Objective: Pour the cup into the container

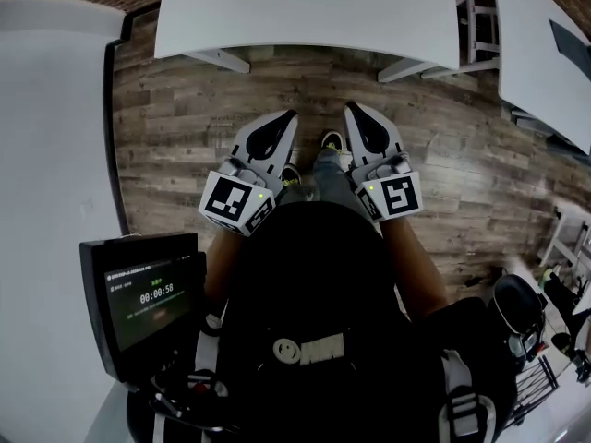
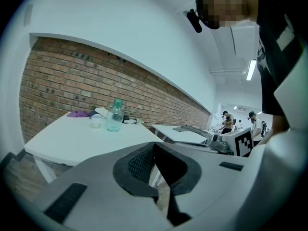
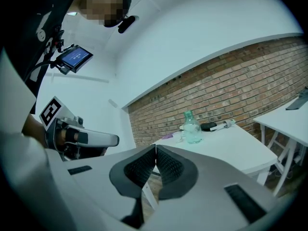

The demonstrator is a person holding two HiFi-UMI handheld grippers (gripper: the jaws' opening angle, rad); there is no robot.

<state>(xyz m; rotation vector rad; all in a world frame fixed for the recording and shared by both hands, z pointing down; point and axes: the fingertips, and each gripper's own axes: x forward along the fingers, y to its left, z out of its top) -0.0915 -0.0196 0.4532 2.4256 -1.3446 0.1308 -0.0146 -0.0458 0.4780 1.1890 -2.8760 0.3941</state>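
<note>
A small clear cup (image 2: 96, 121) stands on a white table (image 2: 72, 141) beside a clear greenish bottle (image 2: 114, 115). The same bottle (image 3: 192, 127) shows in the right gripper view, far ahead of the jaws. My left gripper (image 1: 288, 116) and right gripper (image 1: 351, 109) are held side by side in front of the person's body, over the wooden floor and short of the table's edge (image 1: 305, 49). Both are shut with nothing between the pads: the left gripper (image 2: 154, 146) and the right gripper (image 3: 156, 148) each show closed jaws. The table top itself is out of the head view's sight.
A purple item (image 2: 78, 113) and a dark object with a white stick (image 3: 214, 125) lie behind the bottle by the brick wall. More white tables (image 1: 545, 53) stand to the right. A small screen (image 1: 148, 303) hangs at the person's left hip. Other people stand far off (image 2: 255, 124).
</note>
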